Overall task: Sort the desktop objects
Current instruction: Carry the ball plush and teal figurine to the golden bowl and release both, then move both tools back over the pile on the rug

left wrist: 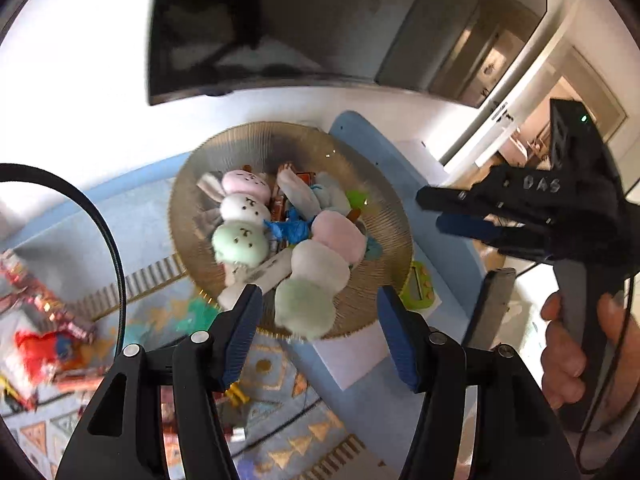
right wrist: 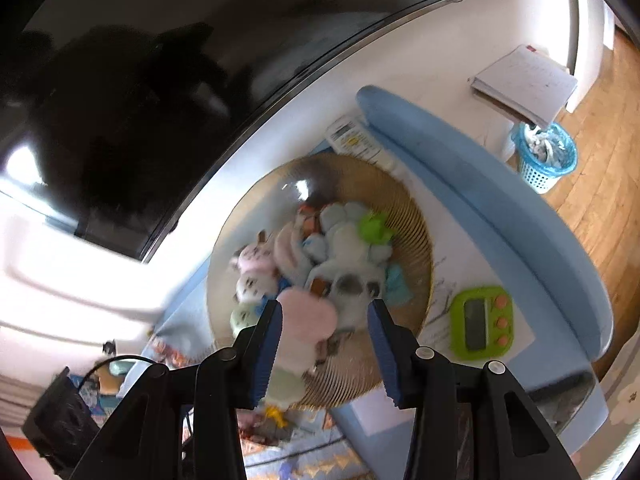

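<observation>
Blue desk [left wrist: 360, 360], ribbed round basket [left wrist: 384, 184], fuzzy plushes [left wrist: 316, 264]

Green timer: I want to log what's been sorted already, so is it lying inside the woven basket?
No, the green timer lies outside the woven basket, beside its rim on white paper.

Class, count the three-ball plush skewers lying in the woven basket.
2. One plush skewer with faces on the basket's left side; one plain skewer at its front. Others may be buried.

Plush toys [left wrist: 308, 264] in ribbed bowl [left wrist: 384, 200]
</observation>
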A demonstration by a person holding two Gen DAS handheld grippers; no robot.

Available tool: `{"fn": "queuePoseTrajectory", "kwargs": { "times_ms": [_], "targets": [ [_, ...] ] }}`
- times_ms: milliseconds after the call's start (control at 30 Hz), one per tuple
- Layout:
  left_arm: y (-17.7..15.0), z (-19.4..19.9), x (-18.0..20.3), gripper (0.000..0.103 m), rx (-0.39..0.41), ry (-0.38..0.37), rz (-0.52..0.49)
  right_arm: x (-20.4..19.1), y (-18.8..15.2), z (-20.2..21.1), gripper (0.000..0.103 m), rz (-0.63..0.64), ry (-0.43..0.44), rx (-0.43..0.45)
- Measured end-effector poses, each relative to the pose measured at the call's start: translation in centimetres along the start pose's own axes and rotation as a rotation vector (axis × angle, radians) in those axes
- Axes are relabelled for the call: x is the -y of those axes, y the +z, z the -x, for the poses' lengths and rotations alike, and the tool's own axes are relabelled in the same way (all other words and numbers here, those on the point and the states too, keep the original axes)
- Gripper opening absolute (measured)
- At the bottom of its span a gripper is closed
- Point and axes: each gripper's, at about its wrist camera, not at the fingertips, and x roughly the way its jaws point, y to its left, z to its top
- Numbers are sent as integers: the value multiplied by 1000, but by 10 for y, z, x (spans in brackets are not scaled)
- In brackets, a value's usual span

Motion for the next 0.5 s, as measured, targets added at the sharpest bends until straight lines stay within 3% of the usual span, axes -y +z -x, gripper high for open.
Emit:
{"fn": "queuePoseTrajectory", "kwargs": {
  "times_ms": [300,500],
  "targets": [
    [-36,41,-10,60,31,19,39,-26,-48,12,44,40,21,-35],
    [-68,60,-42,60,18,42,107,-44,-76,6,44,55,17,-60]
  ]
}}
